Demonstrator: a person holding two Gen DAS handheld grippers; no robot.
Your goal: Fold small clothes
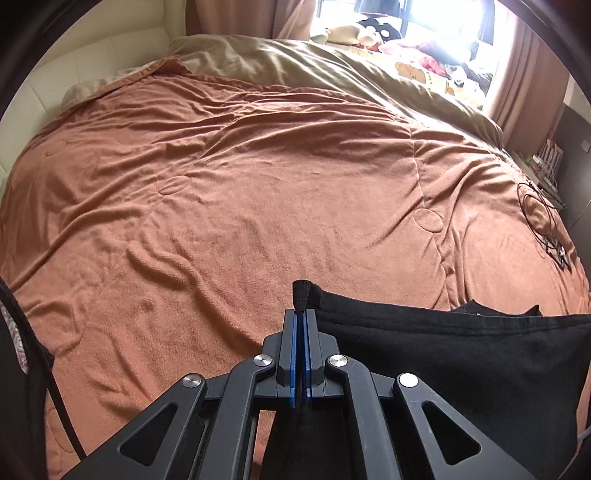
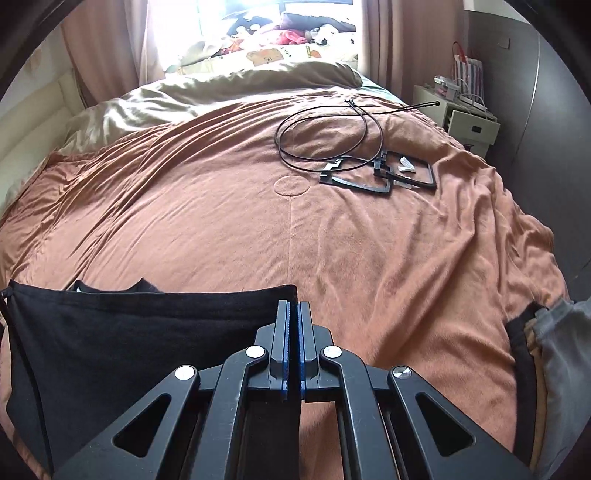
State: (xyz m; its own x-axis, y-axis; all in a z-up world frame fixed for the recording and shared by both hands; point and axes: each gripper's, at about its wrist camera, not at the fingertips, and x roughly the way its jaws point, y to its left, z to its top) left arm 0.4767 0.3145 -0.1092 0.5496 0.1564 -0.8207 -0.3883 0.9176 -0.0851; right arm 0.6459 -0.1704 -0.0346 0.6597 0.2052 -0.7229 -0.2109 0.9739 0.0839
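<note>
Both claws, L [image 1: 300, 314] & R [image 2: 291, 304], are clamping tight on the black top [image 1: 443, 354], stretching it above the bed [image 1: 258, 184]. Risk: thin corner pinch slipping, cloth sagging w/ uneven pull.

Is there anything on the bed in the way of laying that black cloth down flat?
Nothing visible. The blanket ahead of the black garment is bare; the cable and black frames lie farther off, toward the right.

A bed [image 2: 258, 229] under a rust-orange blanket [image 1: 240, 184] fills the room. Daylight floods a curtained window [image 2: 221, 22]. A white nightstand [image 2: 461, 118] stands beside it.
</note>
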